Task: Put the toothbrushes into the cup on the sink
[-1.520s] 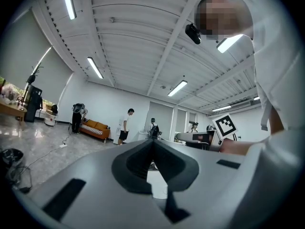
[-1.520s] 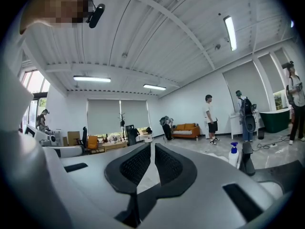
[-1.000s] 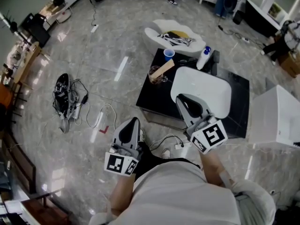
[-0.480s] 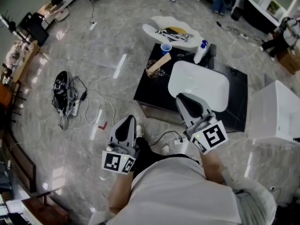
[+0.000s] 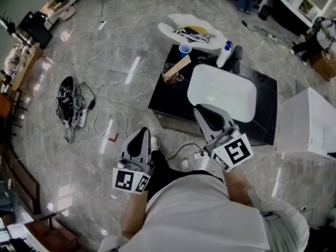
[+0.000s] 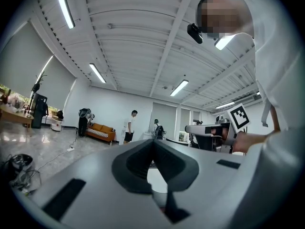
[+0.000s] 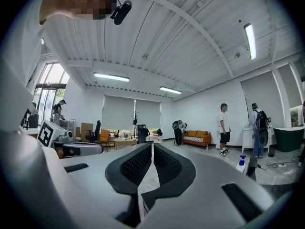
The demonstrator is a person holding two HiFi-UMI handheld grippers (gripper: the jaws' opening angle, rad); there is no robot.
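Head view: my left gripper hangs over the floor and my right gripper at the white sink's near rim. A blue cup stands at the black worktop's far edge. Left gripper view: jaws closed, empty. Right gripper view: jaws closed, empty.

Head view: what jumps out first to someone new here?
A white sink sits on a low black table in an open hall. Nearer, the person holds out the left gripper and the right gripper, both shut and empty.
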